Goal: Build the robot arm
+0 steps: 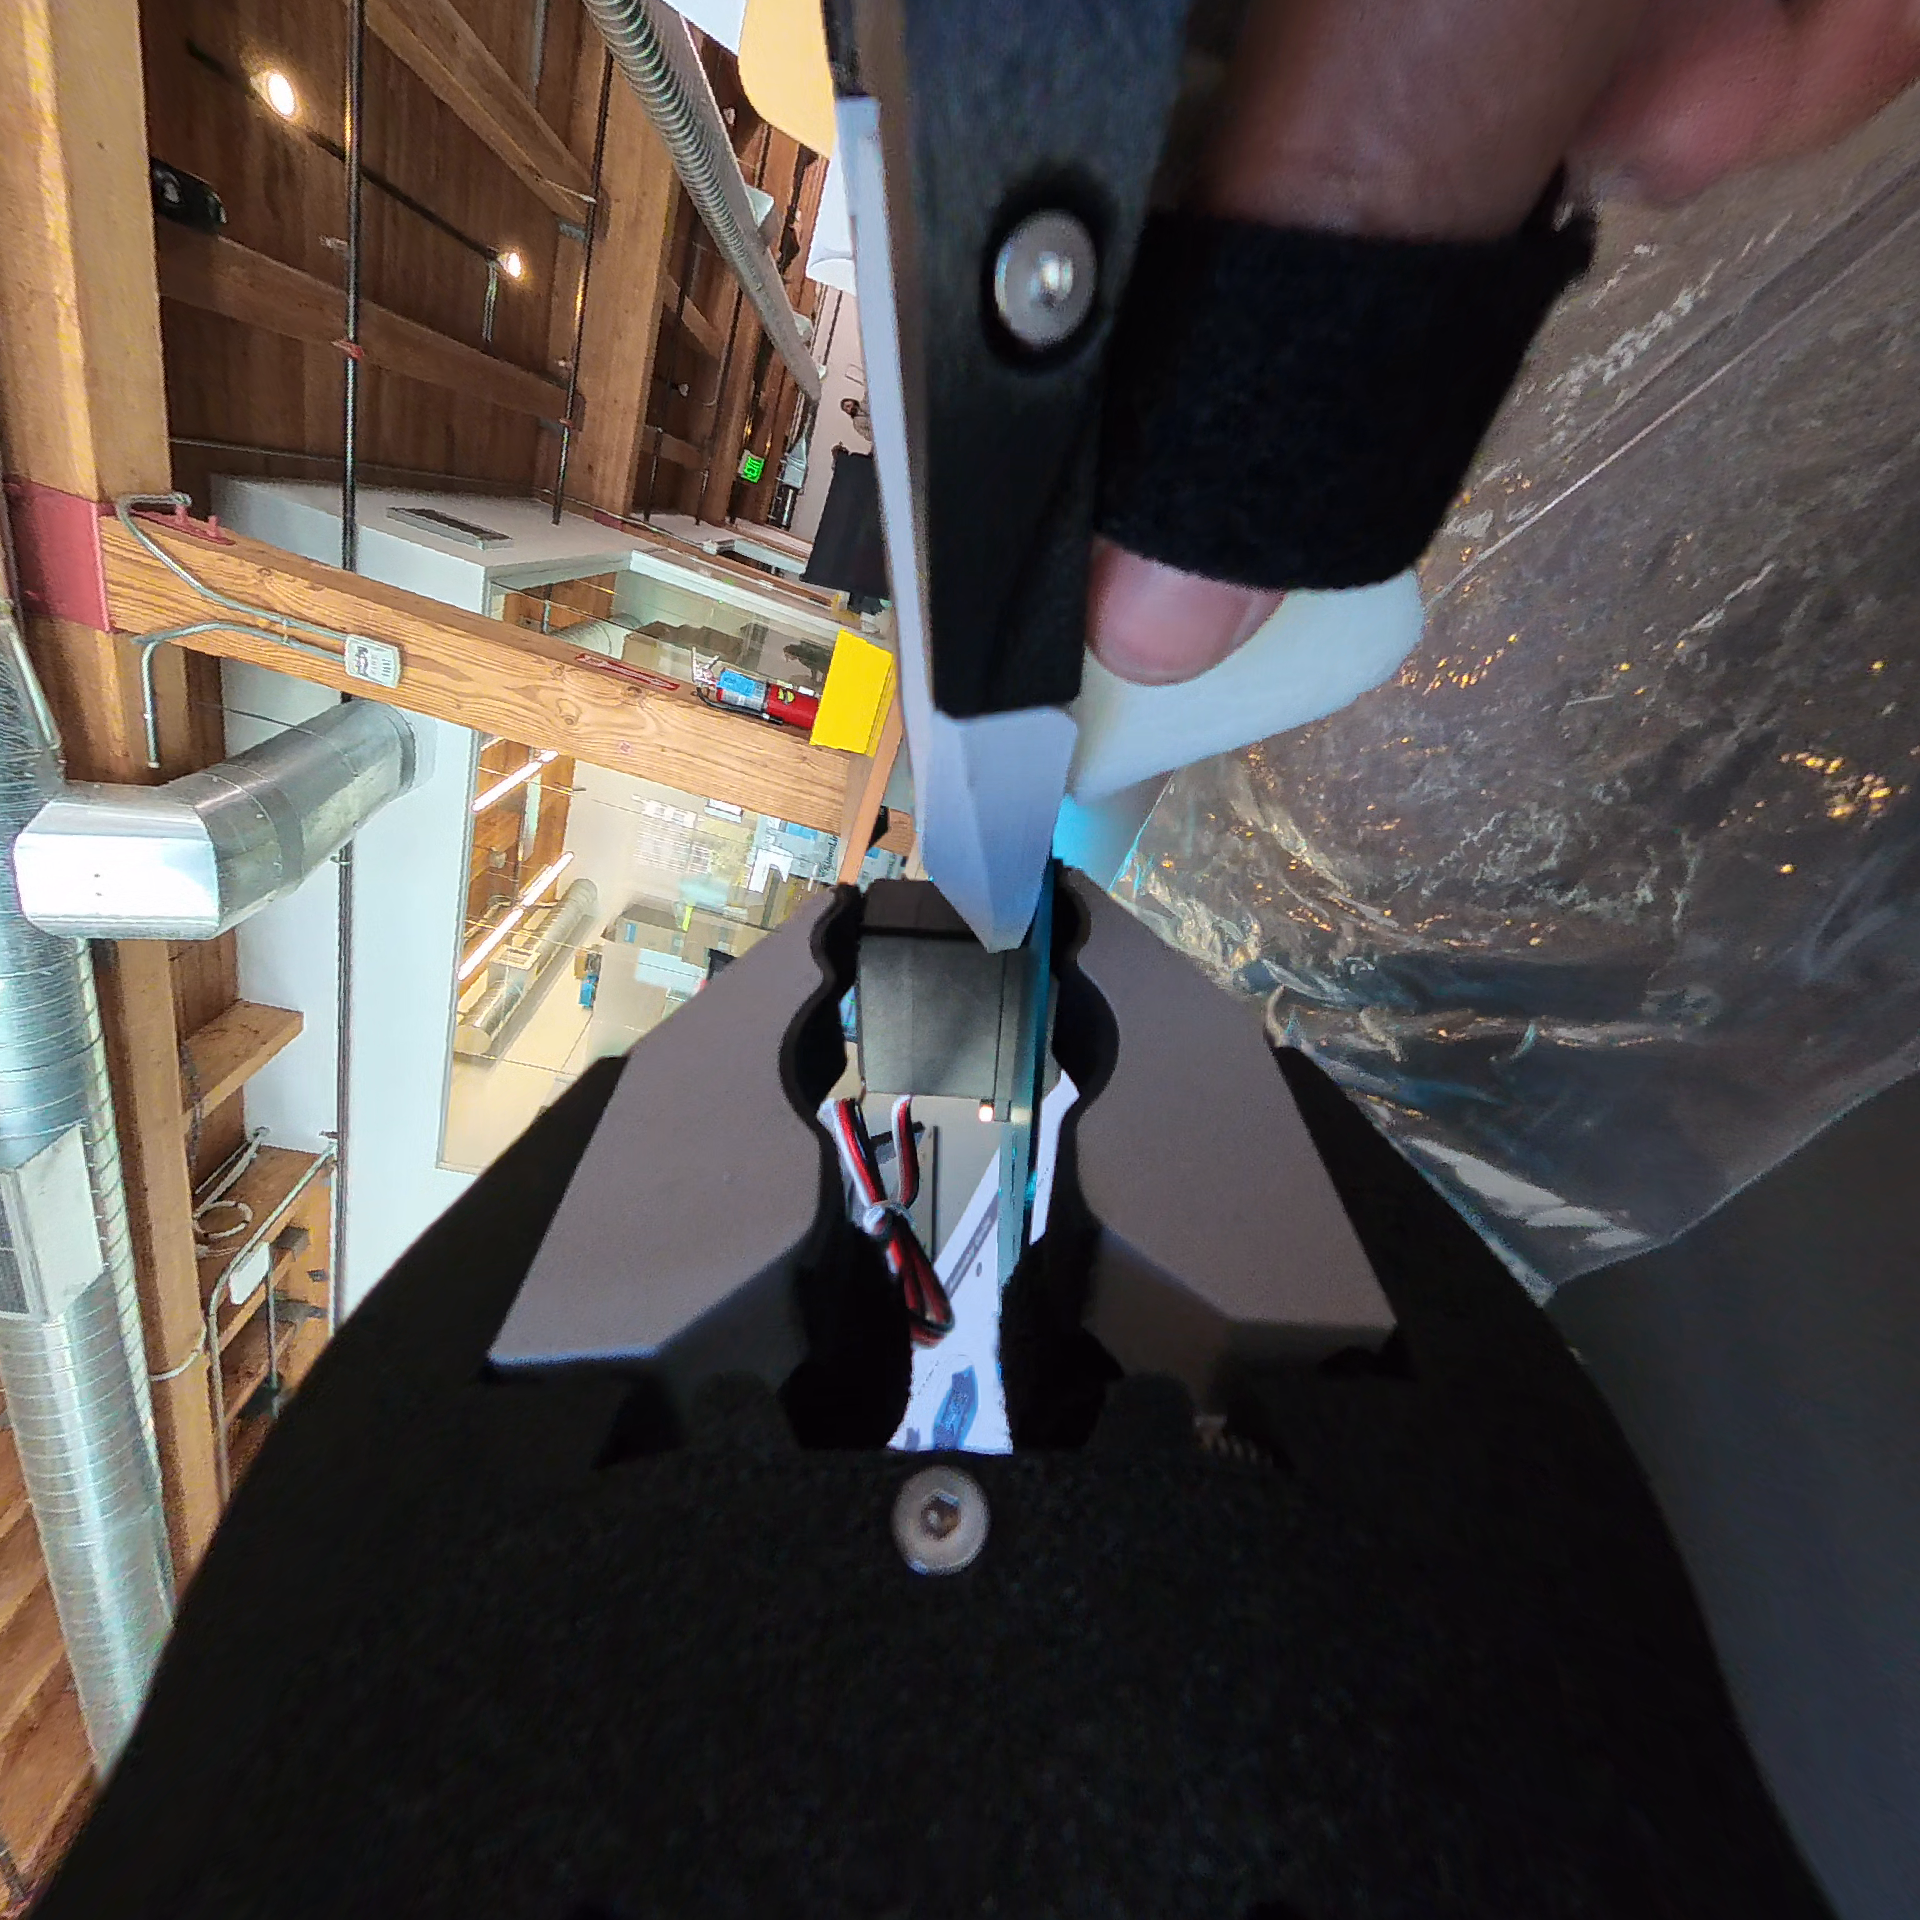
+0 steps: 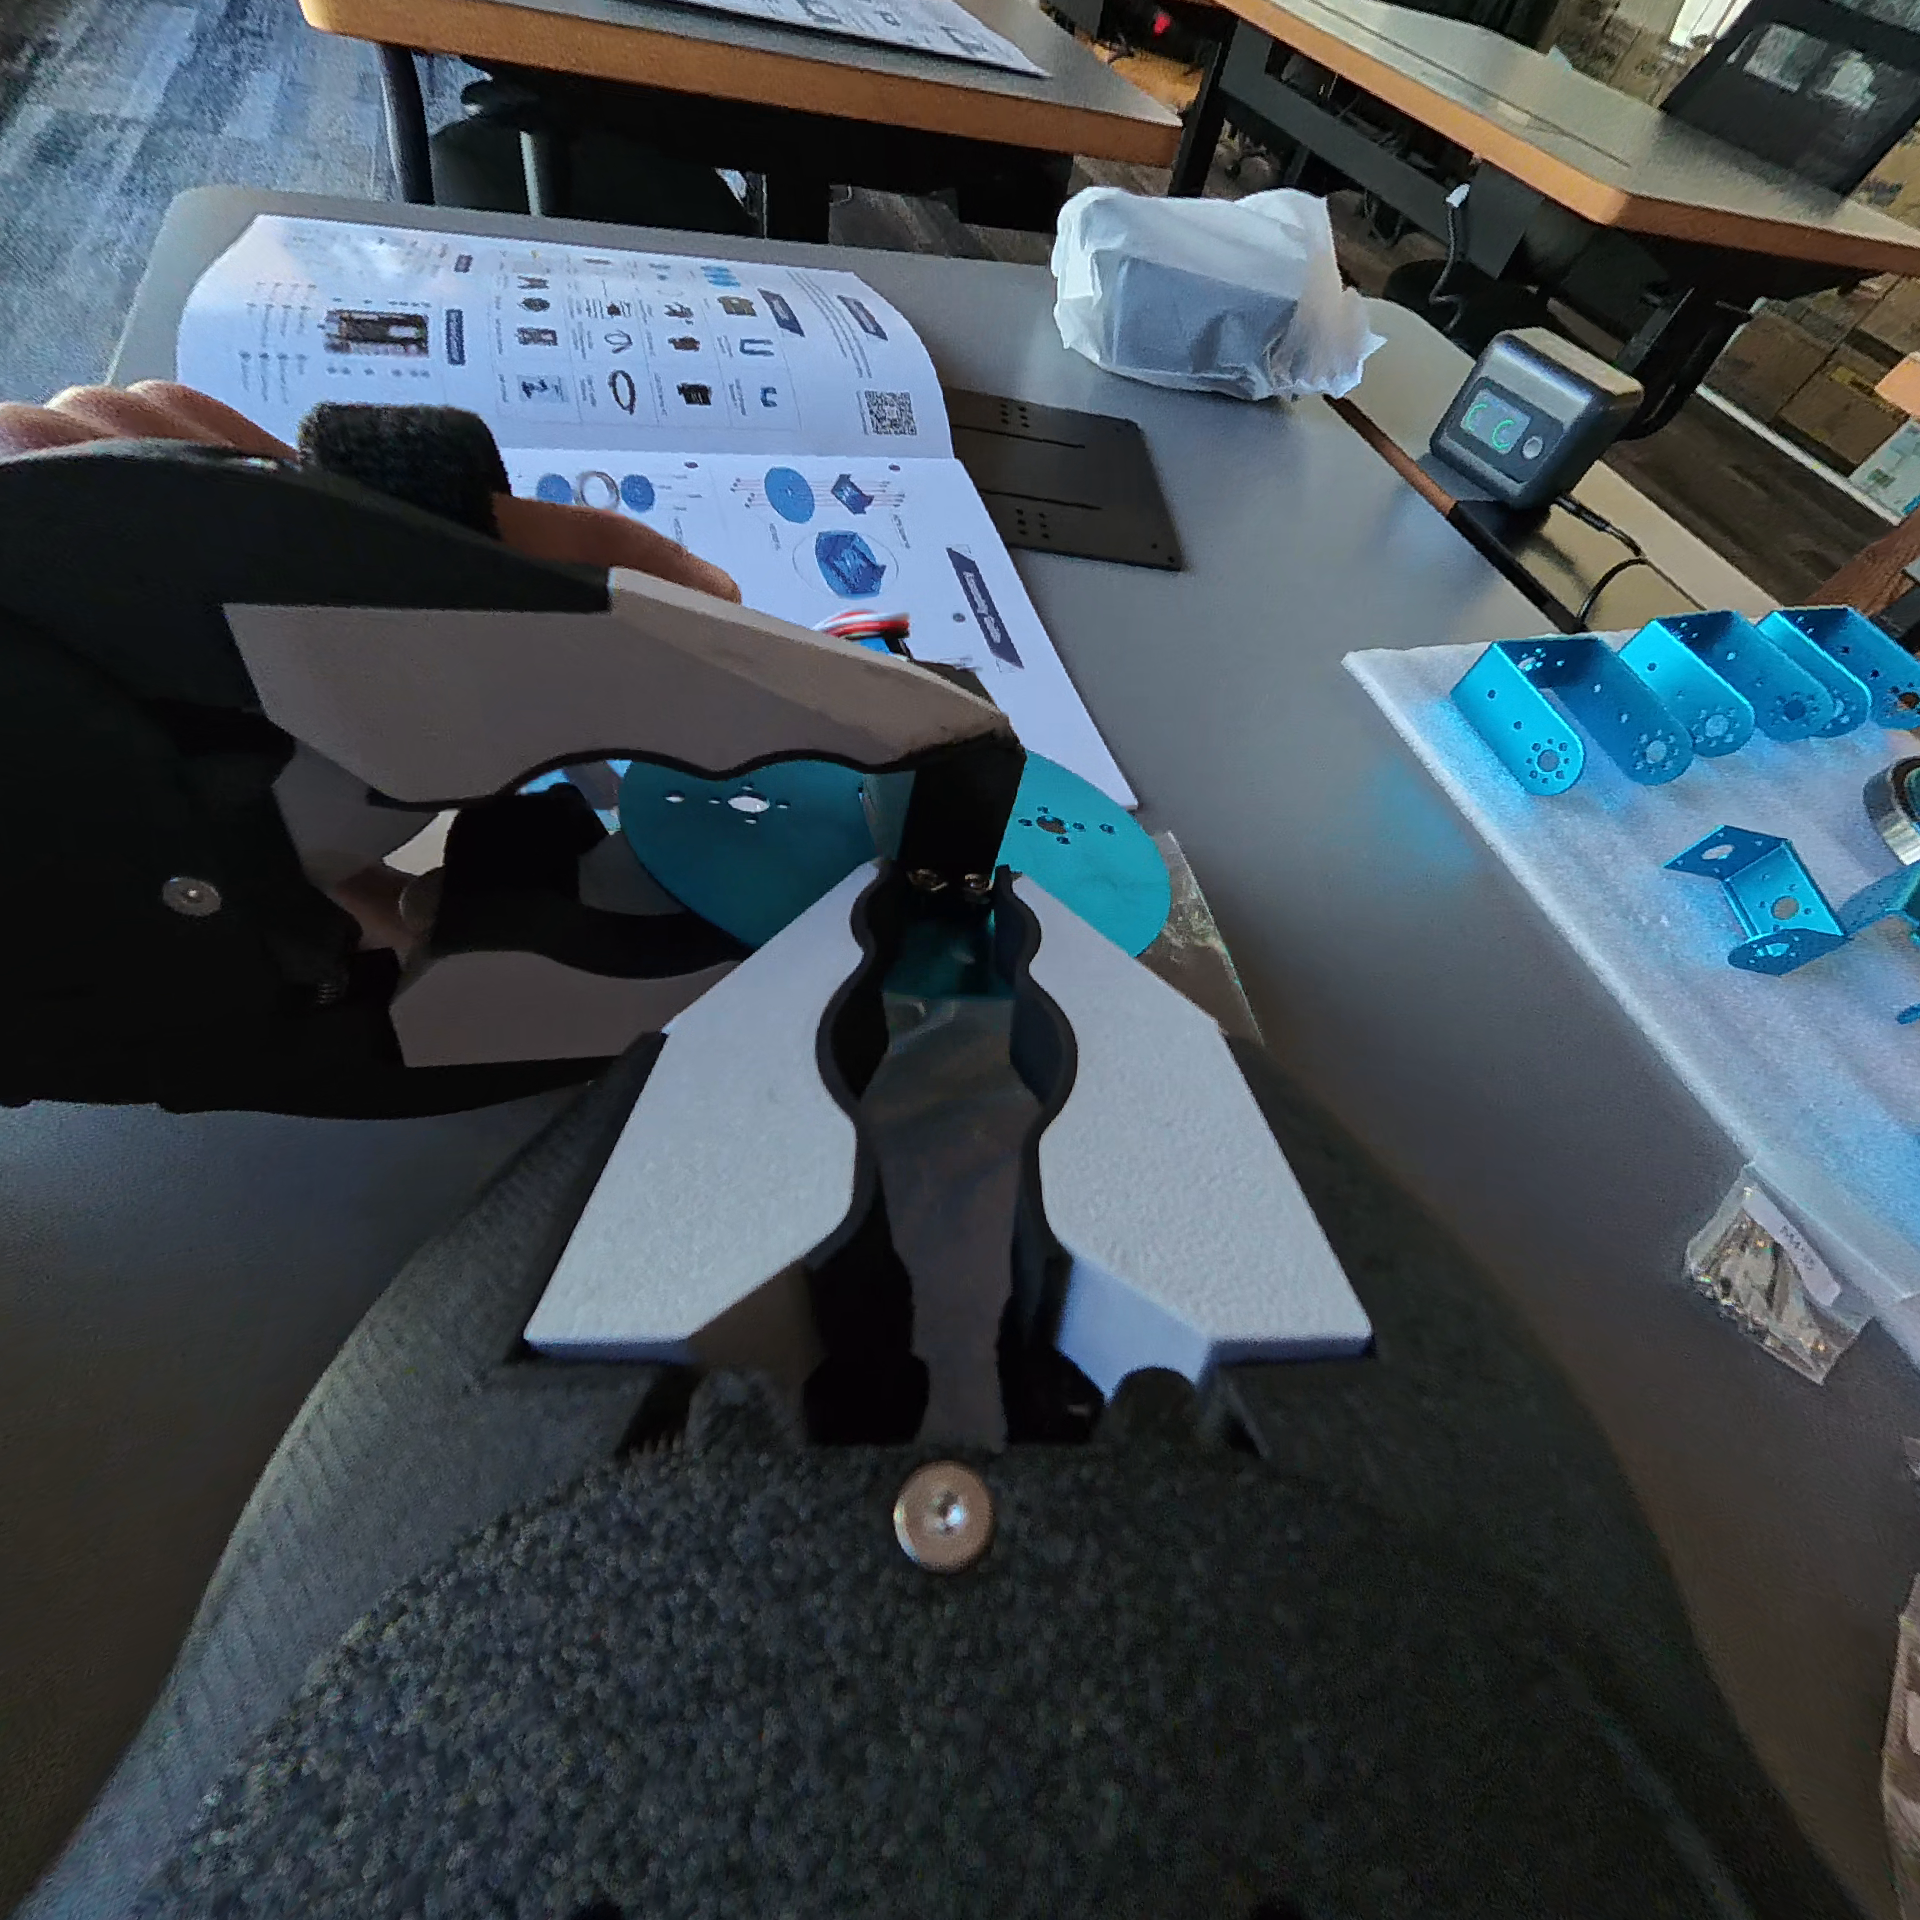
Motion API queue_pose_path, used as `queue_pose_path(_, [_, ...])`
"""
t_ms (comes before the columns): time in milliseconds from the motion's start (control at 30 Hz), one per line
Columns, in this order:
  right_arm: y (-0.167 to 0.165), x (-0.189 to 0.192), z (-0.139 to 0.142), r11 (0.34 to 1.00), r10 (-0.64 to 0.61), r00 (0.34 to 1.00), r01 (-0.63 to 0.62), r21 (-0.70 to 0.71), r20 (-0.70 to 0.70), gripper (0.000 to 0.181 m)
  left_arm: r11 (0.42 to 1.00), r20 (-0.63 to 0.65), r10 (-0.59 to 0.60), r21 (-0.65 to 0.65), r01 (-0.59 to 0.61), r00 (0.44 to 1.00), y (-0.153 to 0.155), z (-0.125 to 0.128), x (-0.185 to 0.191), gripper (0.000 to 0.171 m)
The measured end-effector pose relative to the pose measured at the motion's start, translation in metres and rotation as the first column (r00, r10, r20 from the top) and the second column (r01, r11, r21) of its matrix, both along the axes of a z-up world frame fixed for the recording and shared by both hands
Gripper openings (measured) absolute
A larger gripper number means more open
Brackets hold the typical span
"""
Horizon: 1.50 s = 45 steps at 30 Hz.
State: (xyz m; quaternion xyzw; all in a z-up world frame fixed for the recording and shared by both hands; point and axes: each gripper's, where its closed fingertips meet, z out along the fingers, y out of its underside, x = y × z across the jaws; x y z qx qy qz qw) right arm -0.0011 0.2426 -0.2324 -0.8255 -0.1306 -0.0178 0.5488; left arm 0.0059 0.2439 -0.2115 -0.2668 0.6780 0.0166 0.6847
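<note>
1. Left tool (image 1: 954, 935): I read it as narrow, clamped on a black servo (image 1: 925, 1029) together with the blue metal disc (image 1: 1034, 1039) that lies flat against the servo's side. The servo's red, white and black lead (image 1: 894, 1226) hangs down between the fingers. The assembly is held in the air, clear of the tabletop (image 2: 1351, 1039).

2. Right tool (image 2: 943, 914): narrow, with a clear plastic bag (image 2: 935, 1164) bunched in the gap between its fingers. The bag is off the tabletop, so I take it as gripped. Its fingertips sit at the servo's mounting flange, touching or just beside it. Two small fasteners show at that flange. The right wrist view is too blurred there for me to say whether they are seated.

3. State of the parts, as shown:
   - Servo and disc are together in the left tool.
   - Four blue U-brackets (image 2: 1558, 717) and a smaller blue bracket (image 2: 1756, 904) lie loose on a white foam sheet (image 2: 1558, 1018) to the right, well apart from both tools.
   - A small bag of screws (image 2: 1766, 1288) rests at the near edge of that sheet.
   - A black perforated plate (image 2: 1060, 488) lies flat beside an open instruction booklet (image 2: 623, 343), beyond the tools.

4. Farther out: a white-wrapped bundle (image 2: 1195, 291) and a small grey device with a lit display (image 2: 1527, 416) stand near the tabletop's far edge.
</note>
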Motion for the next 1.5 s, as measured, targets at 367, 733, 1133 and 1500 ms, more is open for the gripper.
queue_pose_path(367, [0.001, -0.002, 0.001, 0.999, 0.040, 0.996, -0.040, 0.010, -0.080, 0.017, 1.000, -0.002, 0.002, -0.002, -0.002, 1.000, 0.004, 0.000, 0.000, 0.035])
queue_pose_path(733, [-0.001, 0.002, -0.005, 0.998, -0.041, 0.997, 0.038, -0.050, -0.058, 0.015, 1.000, -0.030, -0.003, -0.025, 0.003, 1.000, 0.004, -0.008, 0.004, 0.035])
queue_pose_path(1133, [-0.036, 0.002, 0.057, 0.922, 0.383, 0.866, -0.377, 0.083, -0.320, 0.062, 0.908, 0.195, -0.138, -0.367, 0.202, 0.971, -0.009, 0.026, -0.002, 0.036])
queue_pose_path(1500, [-0.052, -0.002, 0.030, 0.886, 0.321, 0.907, -0.389, -0.253, -0.270, 0.038, 0.900, 0.040, -0.142, -0.412, 0.145, 0.989, -0.037, -0.010, 0.021, 0.035])
